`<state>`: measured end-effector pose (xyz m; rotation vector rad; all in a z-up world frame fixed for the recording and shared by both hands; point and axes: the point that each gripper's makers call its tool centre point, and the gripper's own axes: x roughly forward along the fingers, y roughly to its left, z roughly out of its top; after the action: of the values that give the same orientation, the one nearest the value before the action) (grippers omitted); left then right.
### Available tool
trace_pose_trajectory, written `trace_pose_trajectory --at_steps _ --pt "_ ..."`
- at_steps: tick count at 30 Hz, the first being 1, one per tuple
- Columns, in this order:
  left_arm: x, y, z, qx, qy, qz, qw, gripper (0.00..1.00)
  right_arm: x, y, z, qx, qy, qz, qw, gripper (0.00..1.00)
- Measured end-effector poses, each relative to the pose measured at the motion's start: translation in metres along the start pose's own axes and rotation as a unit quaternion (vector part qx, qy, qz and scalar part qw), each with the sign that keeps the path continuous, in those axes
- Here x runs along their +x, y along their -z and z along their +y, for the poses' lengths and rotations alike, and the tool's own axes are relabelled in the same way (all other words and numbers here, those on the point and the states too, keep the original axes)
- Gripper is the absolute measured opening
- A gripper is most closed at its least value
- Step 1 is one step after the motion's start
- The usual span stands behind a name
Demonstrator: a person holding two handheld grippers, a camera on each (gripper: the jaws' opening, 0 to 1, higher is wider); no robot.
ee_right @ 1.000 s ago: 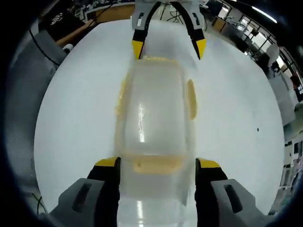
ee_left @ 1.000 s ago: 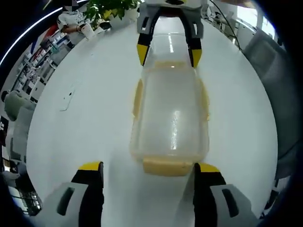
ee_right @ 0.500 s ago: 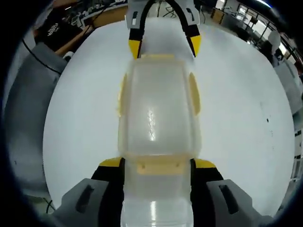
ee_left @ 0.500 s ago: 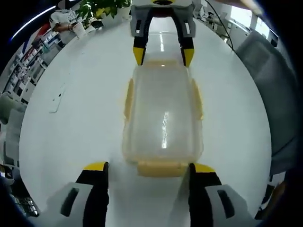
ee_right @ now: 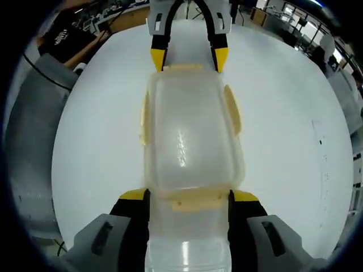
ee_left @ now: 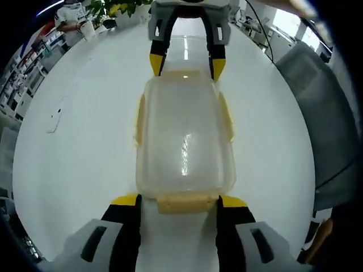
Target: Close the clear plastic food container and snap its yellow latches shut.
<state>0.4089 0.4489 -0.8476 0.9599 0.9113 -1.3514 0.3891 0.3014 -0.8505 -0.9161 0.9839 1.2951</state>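
1. Container [ee_left: 184,136] sits on the white table [ee_left: 85,147], lid on, lengthwise between your two grippers
2. Your left gripper [ee_left: 177,199]: jaws spread, tips flanking the near end latch [ee_left: 184,202]; contact unclear
3. Your right gripper [ee_right: 189,195]: jaws spread, straddling the opposite end, its latch [ee_right: 195,199] between the tips; seen from the left gripper view at the far end [ee_left: 184,62]
4. Side latches [ee_left: 227,116] stick out from the long sides, not flush

clear plastic food container [ee_left: 184,136] | lid on, lying flat on white counter [ee_left: 85,147] | pale yellow latches [ee_left: 185,202] at ends and sides | latch state unclear, possibly unsnapped
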Motion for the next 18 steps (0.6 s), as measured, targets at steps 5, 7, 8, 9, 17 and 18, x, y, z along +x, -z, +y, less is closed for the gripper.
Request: trace_pose_trajectory --at_steps 5,7,8,9,17,18 --pt "0.0 0.0003 0.0005 -0.001 0.0 0.002 1.0 0.47 0.0004 -0.0002 -0.0001 0.002 0.001 0.004 1.0 0.53" --pt "0.0 0.0002 -0.0004 0.0 0.001 0.005 1.0 0.45 0.0005 -0.0003 -0.0001 0.004 0.001 0.005 1.0 0.53" --pt "-0.0002 0.0 -0.0011 0.001 0.001 0.007 1.0 0.44 0.0005 -0.0005 -0.0001 0.006 0.002 0.003 1.0 0.54" --pt "-0.0003 0.0003 -0.0014 0.0 0.0 0.009 1.0 0.44 0.0005 -0.0006 -0.0001 0.007 0.002 0.002 1.0 0.54" --pt "-0.0038 0.0047 -0.003 -0.014 -0.004 0.012 0.9998 0.33 0.0006 -0.0015 -0.0003 0.017 0.006 0.007 0.9998 0.53" --pt "-0.0043 0.0044 -0.0025 -0.015 -0.004 0.011 0.9998 0.33 0.0006 -0.0014 -0.0006 0.017 0.006 0.007 0.9998 0.52"
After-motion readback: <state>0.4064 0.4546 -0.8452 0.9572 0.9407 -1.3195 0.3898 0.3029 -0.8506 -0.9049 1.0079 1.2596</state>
